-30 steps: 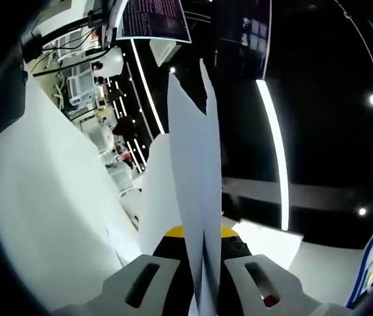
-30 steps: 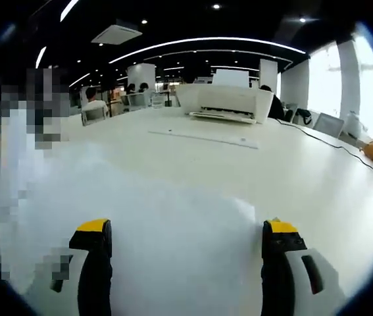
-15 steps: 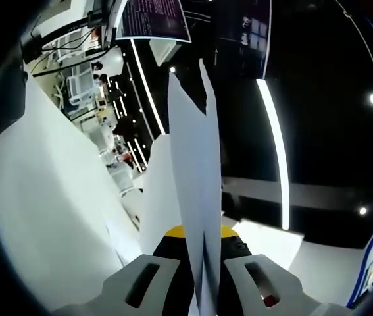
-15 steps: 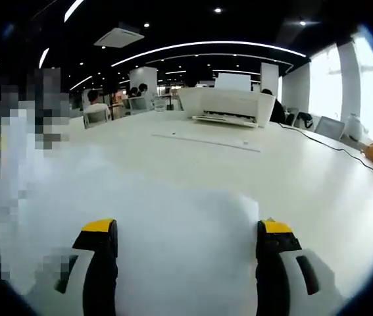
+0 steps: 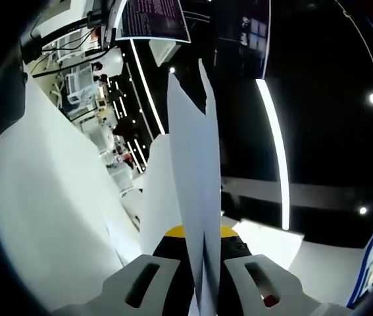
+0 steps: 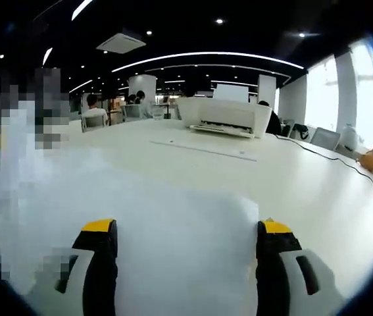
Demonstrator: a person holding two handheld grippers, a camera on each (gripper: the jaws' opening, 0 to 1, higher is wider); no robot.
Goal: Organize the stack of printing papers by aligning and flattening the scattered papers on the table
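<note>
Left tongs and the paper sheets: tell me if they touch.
Touching. The left gripper view shows the left tongs shut on the upright paper sheets, which rise from between them.

Open office, dark ceiling.
Curved light strips (image 6: 206, 56) glowing overhead; windows (image 6: 370, 99) blazing right; printer (image 6: 225, 115) sitting on white table (image 6: 304, 178).

Big white boxy printer (image 6: 224, 116) sits at the far end, a black cable (image 6: 324, 153) trails off to its right, and a small orange toy-ish thing (image 6: 372, 158) sits near the edge.
</note>
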